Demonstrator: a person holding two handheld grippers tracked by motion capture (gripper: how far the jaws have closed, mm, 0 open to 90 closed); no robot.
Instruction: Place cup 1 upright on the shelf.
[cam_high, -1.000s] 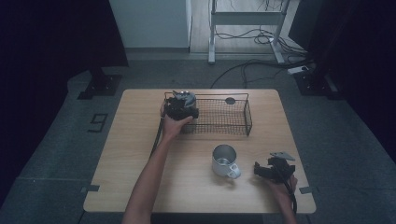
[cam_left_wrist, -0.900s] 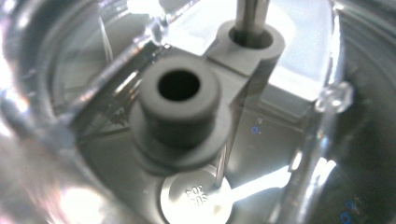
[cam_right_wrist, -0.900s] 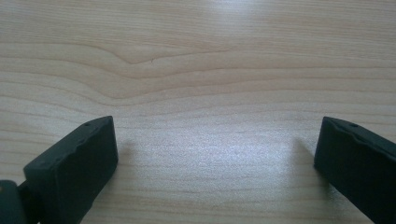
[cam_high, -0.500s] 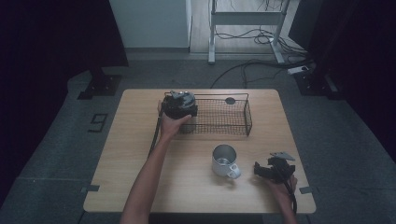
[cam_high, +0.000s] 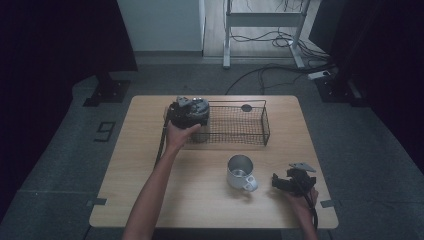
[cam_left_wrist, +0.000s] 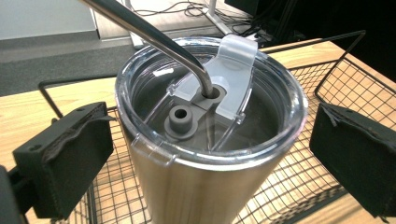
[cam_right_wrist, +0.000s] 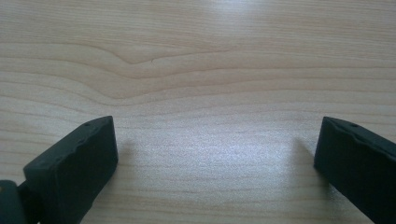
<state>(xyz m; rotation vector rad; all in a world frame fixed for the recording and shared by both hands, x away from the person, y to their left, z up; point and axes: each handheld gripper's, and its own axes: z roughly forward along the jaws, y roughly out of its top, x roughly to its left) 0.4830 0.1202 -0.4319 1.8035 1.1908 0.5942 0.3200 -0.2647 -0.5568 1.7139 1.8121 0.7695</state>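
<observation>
Steel tumbler (cam_left_wrist: 205, 154) standing upright in the left end of the wire basket (cam_high: 250, 131), toward 11 o'clock on the table (cam_high: 140, 175). Its clear lid (cam_left_wrist: 210, 100) carries a bent metal straw (cam_left_wrist: 154, 35) through the centre hole. The left gripper (cam_high: 189, 111) hovers over the tumbler; its jaws have just been opening and stand apart on either side of the body, pads clear of the wall. Basket wires close in behind and beside the tumbler. A dark round object (cam_high: 246, 107) lies at the basket's far side, at 12 o'clock. A metal mug (cam_high: 240, 172) stands at 5 o'clock, between basket and right gripper (cam_high: 292, 181). The right gripper rests near the table's 4 o'clock corner, jaws wide apart over bare wood, holding nothing.
</observation>
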